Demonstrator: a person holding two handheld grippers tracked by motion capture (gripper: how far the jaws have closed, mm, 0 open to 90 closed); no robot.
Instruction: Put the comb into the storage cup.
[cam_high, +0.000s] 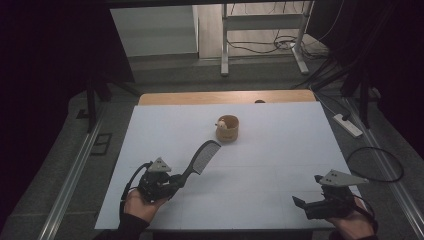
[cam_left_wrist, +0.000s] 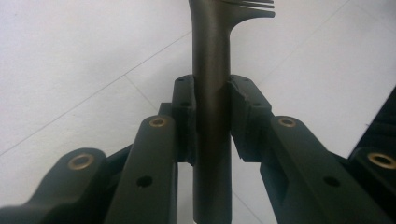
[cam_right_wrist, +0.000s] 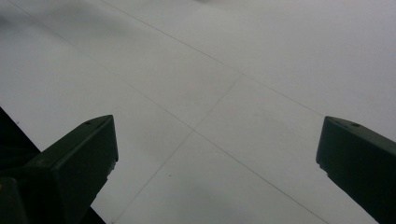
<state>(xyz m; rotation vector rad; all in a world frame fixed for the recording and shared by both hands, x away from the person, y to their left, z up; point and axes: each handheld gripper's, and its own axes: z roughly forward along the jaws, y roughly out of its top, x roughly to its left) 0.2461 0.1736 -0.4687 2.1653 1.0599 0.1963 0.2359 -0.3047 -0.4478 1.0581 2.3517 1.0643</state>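
Left gripper (cam_high: 176, 181) at the near-left of the white table (cam_high: 280, 150), jaws pinched tight on the handle of a black comb (cam_high: 200, 159). Comb is dark plastic with a rounded, tapering handle and a curved toothed head; it sticks out up and right from the jaws, toward the table's middle. In the left gripper view the handle (cam_left_wrist: 211, 93) runs straight up between both pads, teeth just showing at the top edge. Small round wooden cup (cam_high: 228, 128) stands past the comb's tip, apart from it, something pale at its rim. Right gripper (cam_high: 306, 192) near-right, jaws spread wide, holding nothing, over bare table (cam_right_wrist: 233, 70).
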